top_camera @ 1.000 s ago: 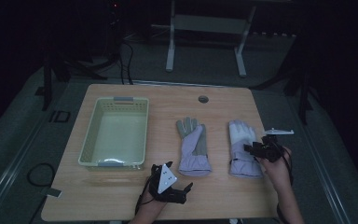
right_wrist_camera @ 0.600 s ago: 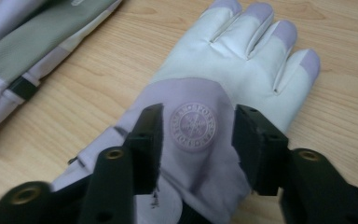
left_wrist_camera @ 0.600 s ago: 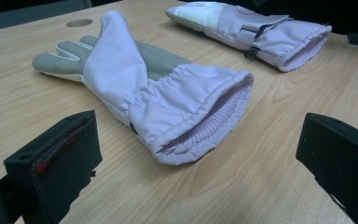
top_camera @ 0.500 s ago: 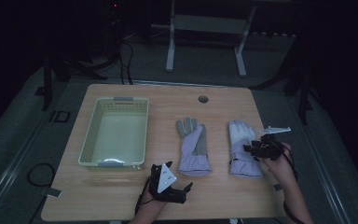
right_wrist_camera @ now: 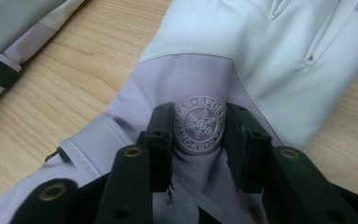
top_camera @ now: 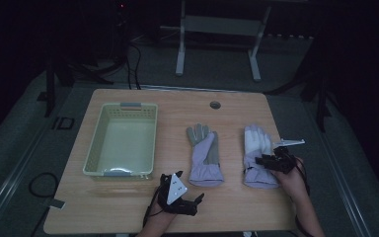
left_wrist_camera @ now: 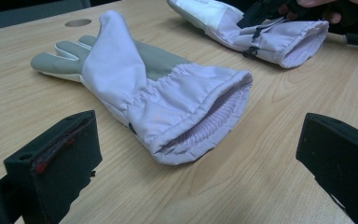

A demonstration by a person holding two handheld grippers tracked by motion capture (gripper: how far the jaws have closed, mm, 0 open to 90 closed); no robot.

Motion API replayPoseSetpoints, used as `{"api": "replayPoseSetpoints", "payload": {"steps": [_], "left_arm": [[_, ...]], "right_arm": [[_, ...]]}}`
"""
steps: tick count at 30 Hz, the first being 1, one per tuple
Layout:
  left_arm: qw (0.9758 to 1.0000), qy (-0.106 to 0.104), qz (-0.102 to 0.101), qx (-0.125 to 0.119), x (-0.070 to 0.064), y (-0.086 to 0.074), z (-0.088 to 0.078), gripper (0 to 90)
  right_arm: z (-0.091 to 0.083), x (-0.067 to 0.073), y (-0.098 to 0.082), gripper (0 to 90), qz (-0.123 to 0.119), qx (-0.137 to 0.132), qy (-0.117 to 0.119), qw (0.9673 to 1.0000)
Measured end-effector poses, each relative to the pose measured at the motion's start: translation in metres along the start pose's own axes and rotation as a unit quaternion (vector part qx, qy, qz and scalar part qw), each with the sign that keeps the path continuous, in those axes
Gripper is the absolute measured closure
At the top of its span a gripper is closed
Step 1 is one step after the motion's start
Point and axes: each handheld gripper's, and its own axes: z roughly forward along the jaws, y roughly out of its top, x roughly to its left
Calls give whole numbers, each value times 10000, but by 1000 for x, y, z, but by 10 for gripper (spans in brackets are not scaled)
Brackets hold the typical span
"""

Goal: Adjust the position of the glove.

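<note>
Two black hand-held claws

The left claw [top_camera: 180,195] is black with a pale three-cornered plate on top bearing small dark dots; its blocky pads [left_wrist_camera: 56,163] show red flecks. The right claw [top_camera: 271,161] is black too, a pale plate at its 1 o'clock, brass-ringed screw holes on its arms, a dark cable trailing.

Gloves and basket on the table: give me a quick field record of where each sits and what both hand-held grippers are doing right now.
right glove: flat on table, right side, back up
right hand-held gripper: jaws have just been closing, pinching a fold of the right glove at its round snowflake badge
left glove: flat at table centre, grey palm up, cuff toward the person
left hand-held gripper: open, short of the left glove's cuff, not touching
basket: left side of table, empty
</note>
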Motion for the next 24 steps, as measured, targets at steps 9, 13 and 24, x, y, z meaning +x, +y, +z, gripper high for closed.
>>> {"api": "replayPoseSetpoints", "payload": {"steps": [9,13,24], "left_arm": [[10000,7,-8,9,0,0,0,0],[10000,7,-1,9,0,0,0,0],[10000,13,18,1,0,0,0,0]], "right_arm": [[-10,5,2,796,51,-165,-71,9998],[-23,6,10,802,137,-204,17,9997],[-74,11,41,802,242,-524,-172,9982]]}}
